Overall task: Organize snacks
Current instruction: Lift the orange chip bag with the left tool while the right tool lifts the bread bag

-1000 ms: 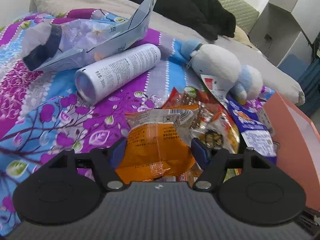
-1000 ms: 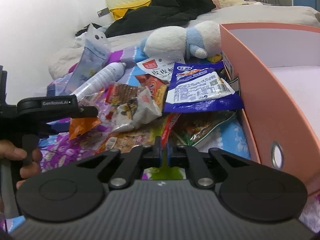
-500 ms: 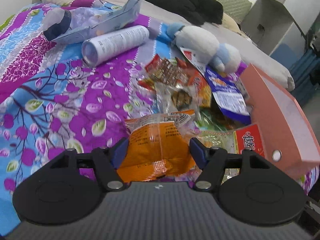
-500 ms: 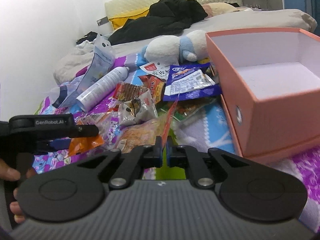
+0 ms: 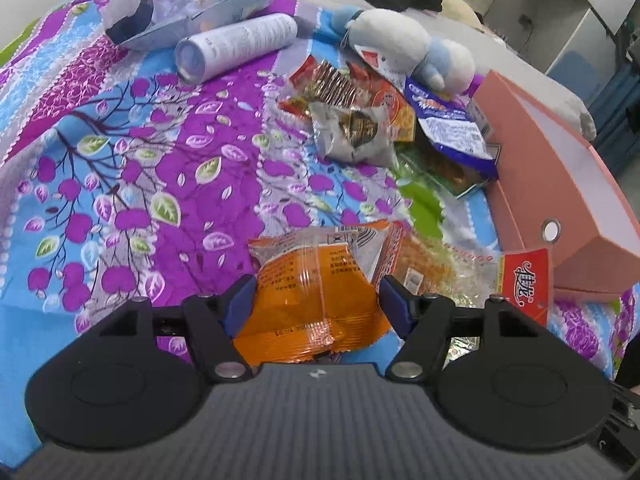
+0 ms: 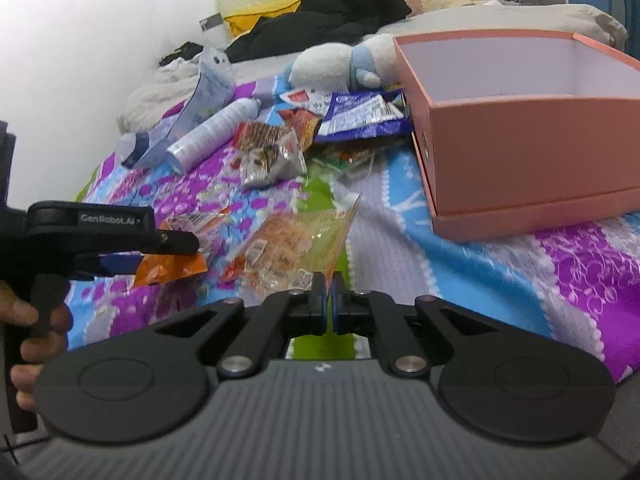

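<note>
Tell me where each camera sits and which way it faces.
Left wrist: on the left gripper, angled down over the bedspread; its jaws grip an orange packet.
Right wrist: on the right gripper, facing the pink box; jaws pinch a clear packet; a hand shows.
Shared: plush toy, white bottle.

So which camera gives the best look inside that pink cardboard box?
The right wrist view: the pink cardboard box faces it open, showing white walls and part of the floor, nothing visible inside. The left wrist view catches the box edge-on at the frame's side, mostly outer wall.
</note>
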Action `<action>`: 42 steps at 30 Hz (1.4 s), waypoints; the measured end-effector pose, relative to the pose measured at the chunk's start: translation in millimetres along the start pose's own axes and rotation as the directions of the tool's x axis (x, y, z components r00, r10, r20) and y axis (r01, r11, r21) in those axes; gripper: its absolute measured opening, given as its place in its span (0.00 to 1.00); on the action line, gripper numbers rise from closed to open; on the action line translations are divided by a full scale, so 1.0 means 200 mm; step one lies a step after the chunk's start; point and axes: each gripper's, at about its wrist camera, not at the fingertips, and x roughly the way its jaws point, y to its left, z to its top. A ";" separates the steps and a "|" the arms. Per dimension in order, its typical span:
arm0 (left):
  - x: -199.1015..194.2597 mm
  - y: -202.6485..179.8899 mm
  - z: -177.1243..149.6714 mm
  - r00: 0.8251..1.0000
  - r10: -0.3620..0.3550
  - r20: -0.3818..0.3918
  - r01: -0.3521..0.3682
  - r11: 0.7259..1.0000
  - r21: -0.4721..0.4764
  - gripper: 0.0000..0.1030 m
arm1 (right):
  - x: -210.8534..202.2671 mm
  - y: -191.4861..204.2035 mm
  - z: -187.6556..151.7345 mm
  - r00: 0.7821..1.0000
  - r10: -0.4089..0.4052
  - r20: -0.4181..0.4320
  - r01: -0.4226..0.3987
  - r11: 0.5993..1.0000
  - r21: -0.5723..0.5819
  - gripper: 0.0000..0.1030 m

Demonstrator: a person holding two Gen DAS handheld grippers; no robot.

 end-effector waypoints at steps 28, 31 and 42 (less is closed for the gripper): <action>-0.06 0.03 0.01 1.000 0.025 0.011 -0.024 0.998 -0.059 0.90 | 0.23 0.16 0.15 0.988 0.146 -0.047 -0.150 0.861 -0.487 0.85; -0.05 0.05 0.00 1.000 0.023 0.006 -0.022 0.996 -0.083 0.89 | 0.28 0.17 0.18 0.983 0.170 -0.073 -0.183 0.839 -0.513 0.85; 0.02 0.04 0.04 0.999 0.034 -0.015 -0.035 0.999 -0.035 0.88 | 0.49 0.18 0.22 0.949 0.177 -0.260 -0.295 0.790 -0.538 0.86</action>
